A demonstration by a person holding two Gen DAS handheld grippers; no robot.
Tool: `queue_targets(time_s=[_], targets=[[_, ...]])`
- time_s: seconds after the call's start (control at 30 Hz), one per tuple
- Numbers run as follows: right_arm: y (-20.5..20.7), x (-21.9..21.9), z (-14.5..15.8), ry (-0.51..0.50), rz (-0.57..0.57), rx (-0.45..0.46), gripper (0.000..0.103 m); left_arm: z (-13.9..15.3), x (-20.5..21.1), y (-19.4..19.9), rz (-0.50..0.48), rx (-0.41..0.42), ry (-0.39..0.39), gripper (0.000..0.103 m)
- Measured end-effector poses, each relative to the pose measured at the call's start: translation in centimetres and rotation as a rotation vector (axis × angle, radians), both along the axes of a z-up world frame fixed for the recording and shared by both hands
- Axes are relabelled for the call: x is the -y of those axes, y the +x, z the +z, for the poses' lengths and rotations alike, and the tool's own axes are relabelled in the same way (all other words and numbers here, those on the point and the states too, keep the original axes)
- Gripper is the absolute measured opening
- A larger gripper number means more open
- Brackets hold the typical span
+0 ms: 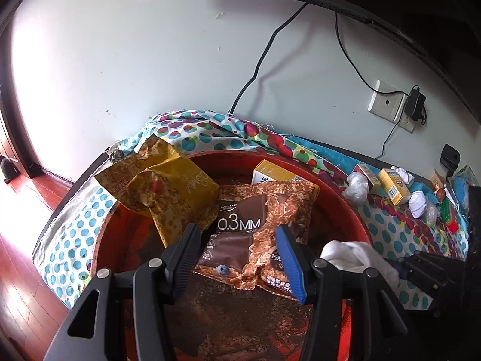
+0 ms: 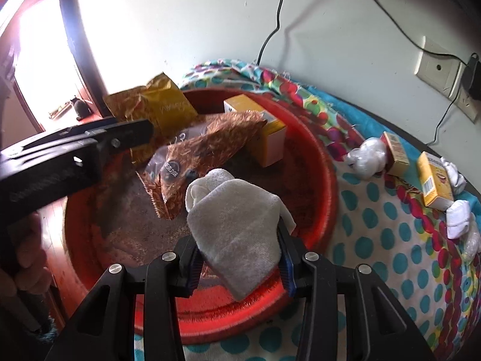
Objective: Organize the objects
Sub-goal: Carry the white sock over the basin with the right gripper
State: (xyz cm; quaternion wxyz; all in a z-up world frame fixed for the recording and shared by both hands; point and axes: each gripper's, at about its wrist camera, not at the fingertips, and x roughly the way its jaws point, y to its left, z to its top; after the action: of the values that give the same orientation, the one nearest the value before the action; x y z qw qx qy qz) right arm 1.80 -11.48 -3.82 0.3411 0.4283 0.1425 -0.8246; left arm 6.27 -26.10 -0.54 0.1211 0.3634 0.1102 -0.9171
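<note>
The right gripper [image 2: 239, 263] clamps a white sock [image 2: 237, 228] above the red basin [image 2: 324, 180]; the left gripper [image 1: 237, 258] hangs open-jawed, empty, over the brown snack packet [image 1: 258, 228] inside it.

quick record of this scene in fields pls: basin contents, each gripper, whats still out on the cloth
container: red basin on the polka-dot cloth
in basin: brown snack packet, yellow snack packet, yellow box
left gripper: jaws open, empty, above the brown snack packet
right gripper: jaws shut on a white rolled sock, over the basin's near side
still on cloth: rolled white socks, two small boxes, clear plastic bundle
</note>
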Motion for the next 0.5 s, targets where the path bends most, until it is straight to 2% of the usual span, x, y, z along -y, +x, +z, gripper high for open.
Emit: queue_targets(time_s=[0.27,0.5], targets=[[-1.5,1.8,-1.6,0.086,-0.029,-0.010,0.040,-0.4,1.3,0.1,0.034,0.004,0.034,0.054],[-2.6,3.7,-2.1,0.115,-0.025,-0.010,0.040,-0.7,1.6,0.1,0.042,0.007,0.044,0.054]])
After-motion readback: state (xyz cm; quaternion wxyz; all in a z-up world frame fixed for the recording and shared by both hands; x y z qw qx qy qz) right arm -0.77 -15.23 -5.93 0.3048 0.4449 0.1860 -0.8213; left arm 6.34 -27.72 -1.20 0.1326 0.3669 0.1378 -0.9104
